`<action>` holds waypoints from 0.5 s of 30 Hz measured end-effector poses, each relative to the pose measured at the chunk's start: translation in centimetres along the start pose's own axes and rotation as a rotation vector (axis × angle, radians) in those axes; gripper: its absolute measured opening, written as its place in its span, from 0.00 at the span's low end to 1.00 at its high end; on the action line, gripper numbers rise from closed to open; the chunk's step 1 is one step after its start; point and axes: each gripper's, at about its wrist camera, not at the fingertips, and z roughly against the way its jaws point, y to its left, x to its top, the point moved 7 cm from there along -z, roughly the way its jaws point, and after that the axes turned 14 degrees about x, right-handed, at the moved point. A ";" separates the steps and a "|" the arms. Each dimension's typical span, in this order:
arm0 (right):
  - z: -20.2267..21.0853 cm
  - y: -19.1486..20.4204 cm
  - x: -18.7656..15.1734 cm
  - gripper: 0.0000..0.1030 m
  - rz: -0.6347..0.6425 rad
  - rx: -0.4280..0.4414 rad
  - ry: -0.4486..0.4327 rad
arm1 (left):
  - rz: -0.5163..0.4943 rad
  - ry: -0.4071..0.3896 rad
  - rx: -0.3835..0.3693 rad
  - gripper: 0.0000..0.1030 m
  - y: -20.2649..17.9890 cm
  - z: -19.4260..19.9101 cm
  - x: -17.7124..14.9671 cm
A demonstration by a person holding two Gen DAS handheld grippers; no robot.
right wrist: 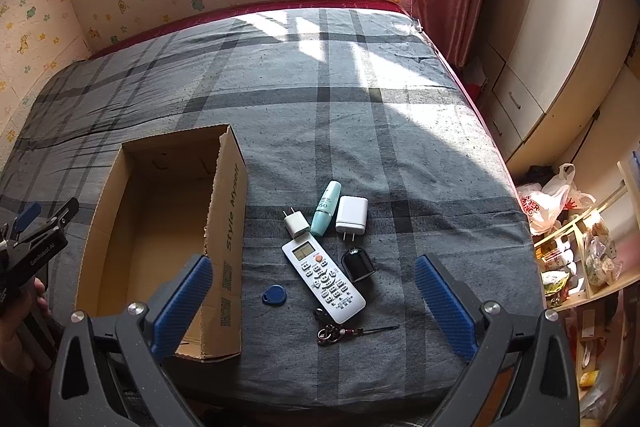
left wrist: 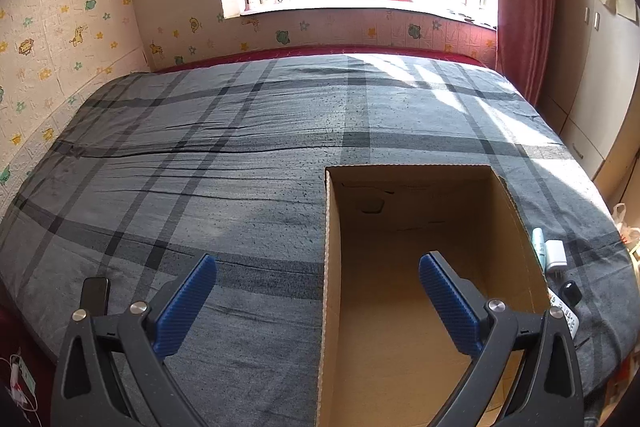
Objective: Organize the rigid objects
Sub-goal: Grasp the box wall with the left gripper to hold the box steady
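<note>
Starting with nothing packed, you hold the right gripper (right wrist: 314, 301) spread wide above the remote (right wrist: 323, 277), just right of the empty cardboard box (right wrist: 230, 211); pinch it across its narrow width. Your left gripper (left wrist: 318, 291) also gapes, empty.

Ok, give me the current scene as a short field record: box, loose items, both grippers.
surface: bed with grey plaid cover
box: open cardboard box, nothing visible inside
loose items, right of box: white remote control, teal tube, small white charger, larger white charger, black cap-like object, blue key fob, key ring with charm
left gripper: open, holding nothing, over box's left wall
right gripper: open, holding nothing, above the items
</note>
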 end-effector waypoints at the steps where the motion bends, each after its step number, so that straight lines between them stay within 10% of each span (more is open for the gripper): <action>1: -0.1 0.0 0.0 1.00 0.001 0.000 0.001 | -0.012 0.003 -0.002 1.00 -0.1 -0.5 -0.2; 15: -0.6 0.0 -0.4 1.00 0.004 0.000 0.011 | -0.136 0.082 -0.010 0.89 -1.8 -5.5 -3.5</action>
